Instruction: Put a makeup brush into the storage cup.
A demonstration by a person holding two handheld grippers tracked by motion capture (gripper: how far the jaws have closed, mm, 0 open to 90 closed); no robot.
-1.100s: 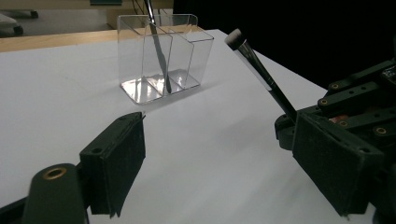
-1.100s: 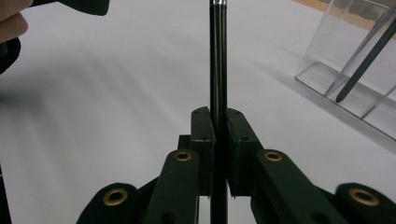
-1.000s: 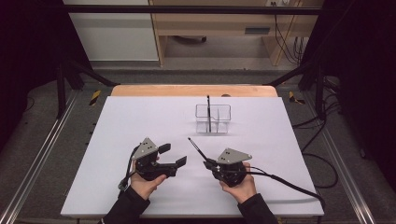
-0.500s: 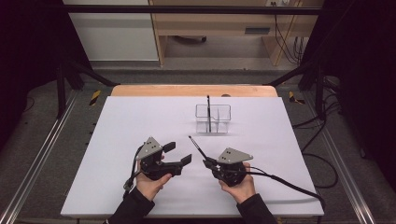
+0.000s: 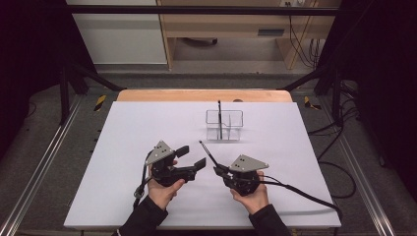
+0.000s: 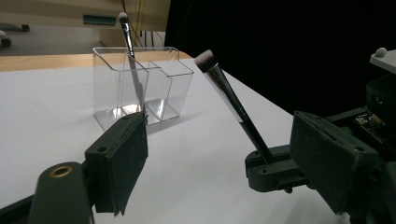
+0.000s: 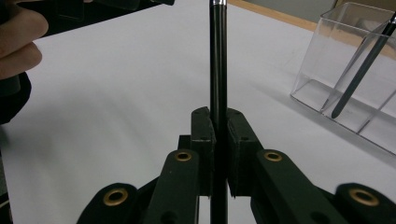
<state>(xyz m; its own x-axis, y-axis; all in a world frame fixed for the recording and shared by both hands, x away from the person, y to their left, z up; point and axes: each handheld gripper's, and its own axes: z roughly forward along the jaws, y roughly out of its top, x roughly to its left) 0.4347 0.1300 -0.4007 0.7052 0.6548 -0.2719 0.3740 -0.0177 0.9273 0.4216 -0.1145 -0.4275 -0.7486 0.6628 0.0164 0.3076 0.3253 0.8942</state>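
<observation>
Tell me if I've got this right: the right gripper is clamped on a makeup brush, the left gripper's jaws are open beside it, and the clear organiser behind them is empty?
Not quite. The clear organiser is not empty: a second brush stands in it, as the left gripper view shows. The rest holds: the right gripper is clamped on the makeup brush, and the left gripper has its jaws open beside it.

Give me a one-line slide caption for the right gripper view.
Right gripper shut on a brush, beside a clear holder with a second brush leaning inside.
</observation>
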